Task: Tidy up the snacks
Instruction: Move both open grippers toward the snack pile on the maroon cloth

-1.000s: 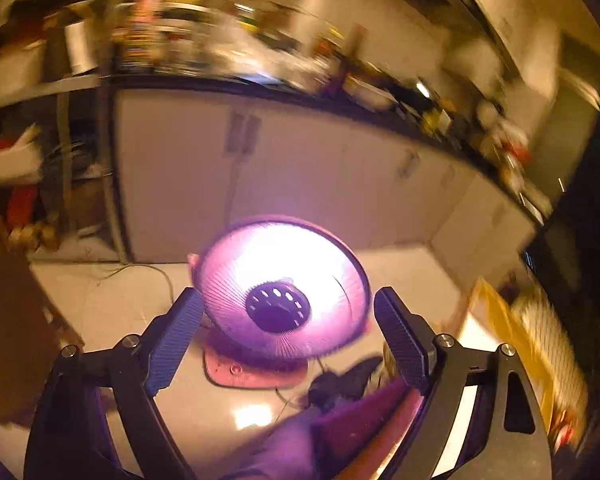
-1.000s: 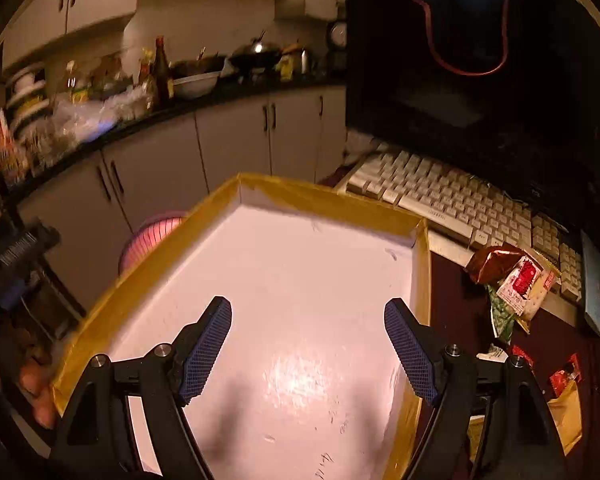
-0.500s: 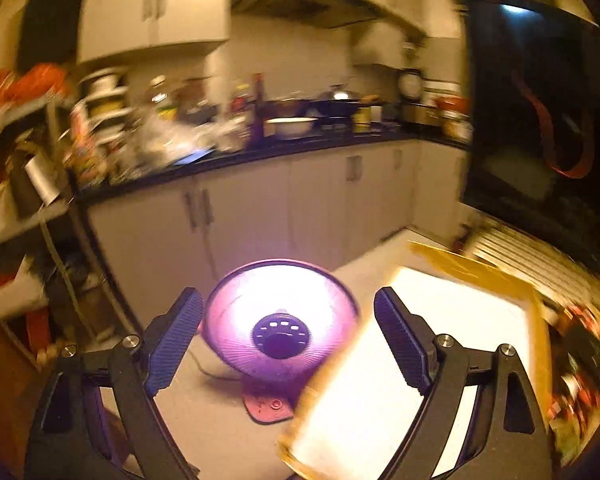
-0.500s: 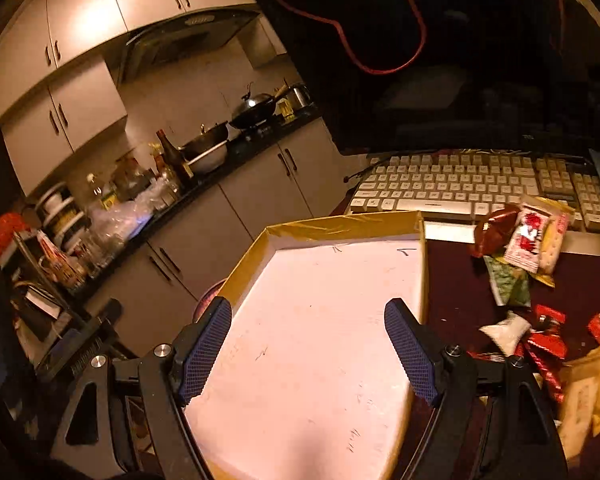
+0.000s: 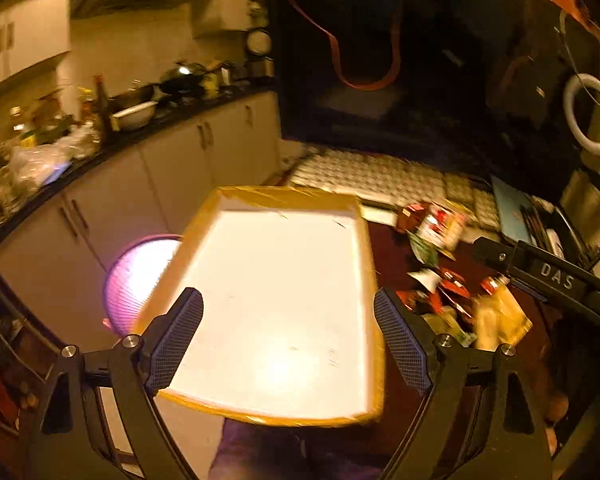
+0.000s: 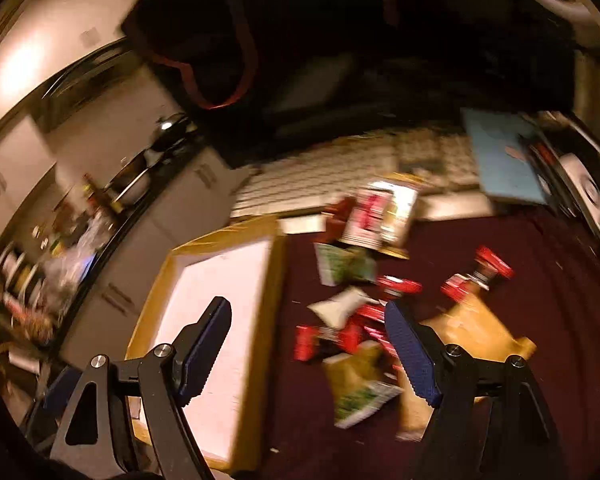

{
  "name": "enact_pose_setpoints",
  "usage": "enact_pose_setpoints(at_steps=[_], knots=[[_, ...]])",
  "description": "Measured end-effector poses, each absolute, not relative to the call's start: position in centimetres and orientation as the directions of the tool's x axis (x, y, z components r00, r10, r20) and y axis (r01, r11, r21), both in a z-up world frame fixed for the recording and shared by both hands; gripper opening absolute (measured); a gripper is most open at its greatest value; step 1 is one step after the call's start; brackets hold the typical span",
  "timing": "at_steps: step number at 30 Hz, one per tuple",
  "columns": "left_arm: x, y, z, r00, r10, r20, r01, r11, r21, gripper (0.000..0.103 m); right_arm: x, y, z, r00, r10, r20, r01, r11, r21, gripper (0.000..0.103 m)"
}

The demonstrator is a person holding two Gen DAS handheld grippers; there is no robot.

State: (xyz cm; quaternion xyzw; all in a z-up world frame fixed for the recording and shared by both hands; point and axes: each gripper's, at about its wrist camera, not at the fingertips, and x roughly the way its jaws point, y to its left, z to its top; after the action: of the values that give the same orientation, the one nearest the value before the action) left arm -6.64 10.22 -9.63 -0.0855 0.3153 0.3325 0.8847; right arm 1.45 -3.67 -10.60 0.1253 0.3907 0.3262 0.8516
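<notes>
A shallow white tray with yellow taped rim (image 5: 284, 200) lies on the dark red table; it is also in the right wrist view (image 6: 276, 280). Several snack packets, red, green and yellow, lie scattered right of it (image 5: 452, 296) (image 6: 364, 320). A red-and-white packet (image 6: 372, 216) lies near the keyboard. My left gripper (image 5: 290, 338) is open and empty above the tray's near half. My right gripper (image 6: 308, 350) is open and empty above the tray's right rim and the packets. The right wrist view is blurred.
A white keyboard (image 5: 380, 176) (image 6: 320, 180) and a dark monitor (image 5: 420, 60) stand behind the tray. A blue book (image 6: 504, 160) lies at the back right. A glowing pink heater (image 5: 140, 276) stands on the floor left. Kitchen cabinets (image 5: 160, 176) line the left.
Both grippers have swung to the right. The left now looks over the tray instead of the heater. The right now looks at the snack packets. Both stay open.
</notes>
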Motion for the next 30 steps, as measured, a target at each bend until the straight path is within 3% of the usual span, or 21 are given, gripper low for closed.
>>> enact_pose_setpoints(at_steps=[11, 19, 24, 30], knots=[[-6.6, 9.2, -11.0, 0.587, 0.429, -0.687, -0.583, 0.813, 0.01, 0.088, 2.1, -10.3, -14.2, 0.483, 0.613, -0.625, -0.335, 0.789, 0.515, 0.081], [-7.8, 9.4, -10.3, 0.661, 0.328, -0.675, -0.529, 0.842, -0.109, 0.088, 0.5, -10.6, -14.4, 0.465, 0.646, -0.605, -0.422, 0.763, 0.49, 0.081], [-8.7, 9.4, -10.8, 0.66, 0.306, -0.686, -0.503, 0.859, -0.101, 0.088, -1.1, -11.7, -15.2, 0.434, 0.681, -0.589, -0.509, 0.725, 0.464, 0.08], [-8.0, 8.3, -12.3, 0.668, 0.183, -0.721, -0.401, 0.905, -0.141, 0.088, -1.6, -13.3, -17.0, 0.421, 0.684, -0.595, -0.504, 0.722, 0.474, 0.067]])
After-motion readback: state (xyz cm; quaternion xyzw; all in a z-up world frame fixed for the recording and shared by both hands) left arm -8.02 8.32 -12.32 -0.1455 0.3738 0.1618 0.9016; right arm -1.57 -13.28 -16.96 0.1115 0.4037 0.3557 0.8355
